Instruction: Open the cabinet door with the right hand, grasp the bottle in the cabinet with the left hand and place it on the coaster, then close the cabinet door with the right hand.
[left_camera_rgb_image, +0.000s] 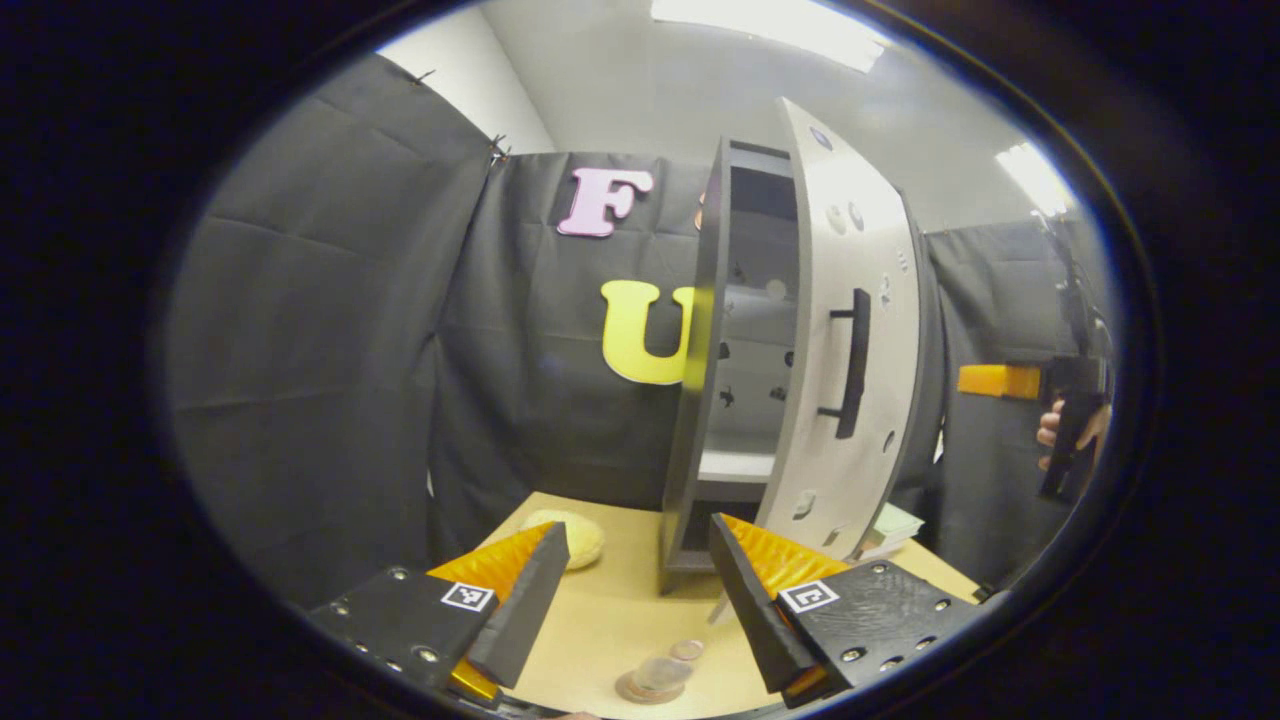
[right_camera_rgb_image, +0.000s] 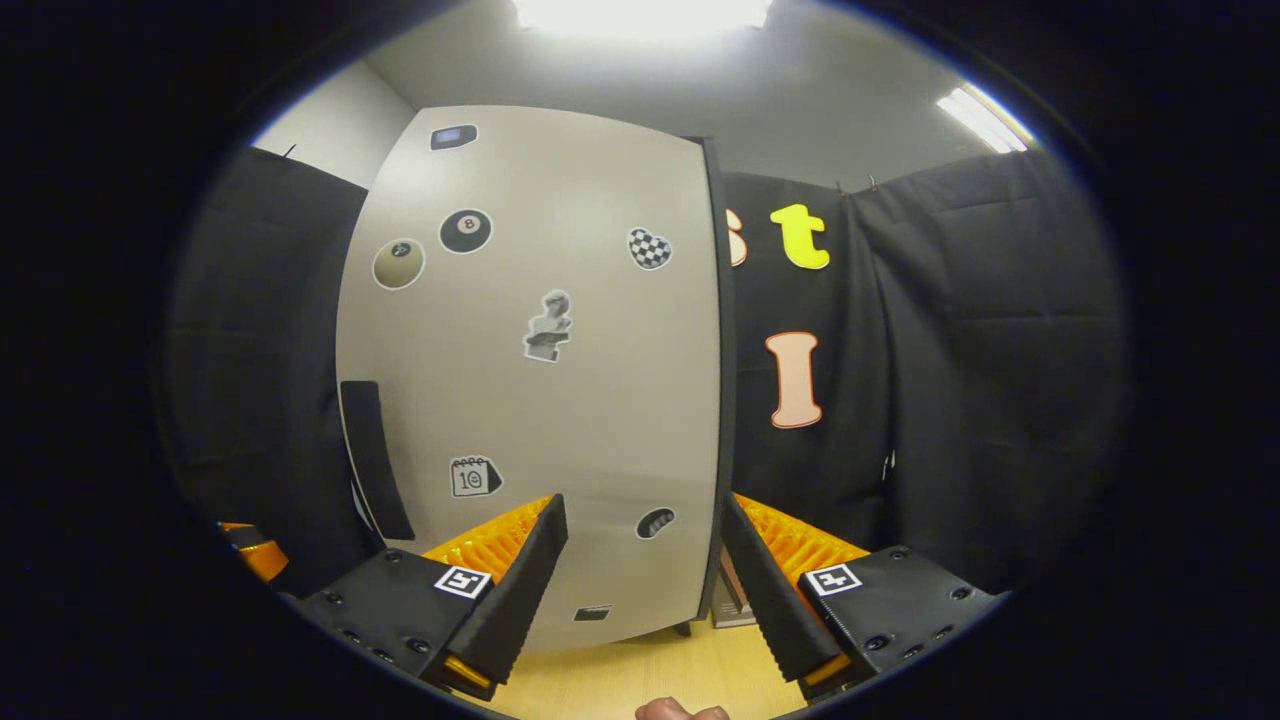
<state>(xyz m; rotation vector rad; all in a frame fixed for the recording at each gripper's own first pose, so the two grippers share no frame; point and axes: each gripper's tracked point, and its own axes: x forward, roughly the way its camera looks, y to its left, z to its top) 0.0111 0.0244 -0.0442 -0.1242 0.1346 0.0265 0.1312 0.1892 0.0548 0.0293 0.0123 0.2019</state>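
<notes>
In the left gripper view we see our left gripper (left_camera_rgb_image: 640, 590) spread wide and empty above the table (left_camera_rgb_image: 600, 620). The bottle (left_camera_rgb_image: 662, 673) stands on the coaster (left_camera_rgb_image: 640, 690) at the near edge, between the fingers. Beyond it the cabinet (left_camera_rgb_image: 700, 400) has its door (left_camera_rgb_image: 850, 340) swung partly open. In the right gripper view our right gripper (right_camera_rgb_image: 645, 570) is also wide and empty, close to the door's sticker-covered front (right_camera_rgb_image: 540, 400).
</notes>
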